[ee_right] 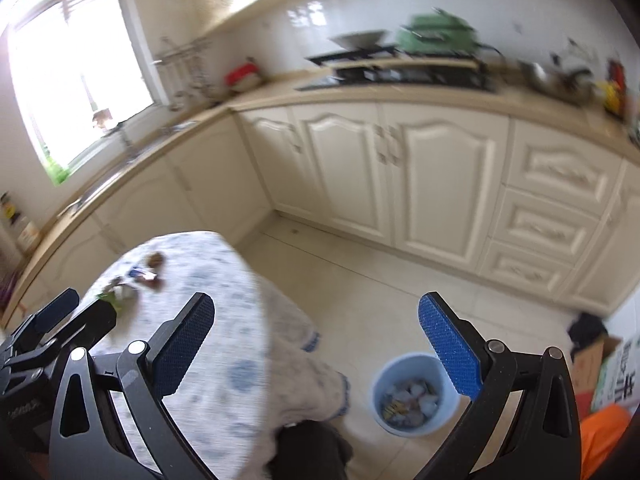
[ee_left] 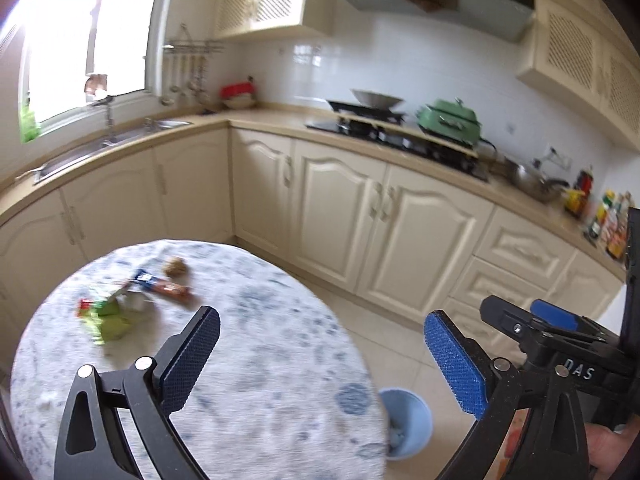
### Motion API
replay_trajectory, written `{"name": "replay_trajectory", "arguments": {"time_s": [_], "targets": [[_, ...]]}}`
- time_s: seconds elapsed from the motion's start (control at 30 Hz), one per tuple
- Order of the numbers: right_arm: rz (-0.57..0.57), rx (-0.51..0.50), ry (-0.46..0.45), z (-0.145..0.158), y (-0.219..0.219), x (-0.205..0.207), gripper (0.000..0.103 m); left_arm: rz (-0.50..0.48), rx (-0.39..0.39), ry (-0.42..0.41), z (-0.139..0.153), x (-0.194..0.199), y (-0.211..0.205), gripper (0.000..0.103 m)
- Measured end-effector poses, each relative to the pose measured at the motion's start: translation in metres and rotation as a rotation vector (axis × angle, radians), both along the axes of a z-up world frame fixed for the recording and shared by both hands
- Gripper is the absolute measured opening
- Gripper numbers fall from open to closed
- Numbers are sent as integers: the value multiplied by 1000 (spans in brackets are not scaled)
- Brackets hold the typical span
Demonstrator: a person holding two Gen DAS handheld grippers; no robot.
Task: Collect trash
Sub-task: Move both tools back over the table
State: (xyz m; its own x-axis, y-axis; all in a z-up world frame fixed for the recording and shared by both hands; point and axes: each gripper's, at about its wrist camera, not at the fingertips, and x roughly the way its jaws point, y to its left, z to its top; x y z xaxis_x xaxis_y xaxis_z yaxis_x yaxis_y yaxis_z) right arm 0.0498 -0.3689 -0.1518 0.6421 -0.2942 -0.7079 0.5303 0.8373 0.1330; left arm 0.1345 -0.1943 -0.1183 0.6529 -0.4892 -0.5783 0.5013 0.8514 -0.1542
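Observation:
Trash lies on the far left of a round table (ee_left: 260, 360) with a blue-patterned cloth: a green wrapper (ee_left: 106, 316), a blue and brown snack wrapper (ee_left: 164, 285), a brown crumpled lump (ee_left: 175, 267) and a small white cup (ee_left: 135, 301). The same pile shows blurred in the right wrist view (ee_right: 132, 280). A light blue bin (ee_right: 414, 394) holding trash stands on the floor right of the table; it also shows in the left wrist view (ee_left: 408, 420). My left gripper (ee_left: 322, 356) is open and empty above the table. My right gripper (ee_right: 316, 344) is open and empty above the floor near the bin.
Cream kitchen cabinets (ee_left: 380, 216) run along the back, with a sink (ee_left: 100, 148) at left and a stove (ee_left: 396, 132) with a green pot (ee_left: 450, 122). A cardboard box (ee_right: 592, 364) and an orange object (ee_right: 604, 436) sit at the right on the tiled floor (ee_right: 360, 300).

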Motion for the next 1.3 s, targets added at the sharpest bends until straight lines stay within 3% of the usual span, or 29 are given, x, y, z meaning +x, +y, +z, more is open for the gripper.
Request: {"name": "replay_trajectory", "arguments": {"time_s": [0.3,0.63,0.93,1.3], "targets": [[197,-59,-72,32,98,44,103,215,-32,-84,32,-40,107,102],[398,-78,-64,22,187,85,103,430,3,-129,35,-85,184,102],[520,-50,33,-24,233,145,103,534,42,-28,5,-51,227,102],[624,26,216,-129,271,246,103,586,95,71,-40,36,256,102]]}}
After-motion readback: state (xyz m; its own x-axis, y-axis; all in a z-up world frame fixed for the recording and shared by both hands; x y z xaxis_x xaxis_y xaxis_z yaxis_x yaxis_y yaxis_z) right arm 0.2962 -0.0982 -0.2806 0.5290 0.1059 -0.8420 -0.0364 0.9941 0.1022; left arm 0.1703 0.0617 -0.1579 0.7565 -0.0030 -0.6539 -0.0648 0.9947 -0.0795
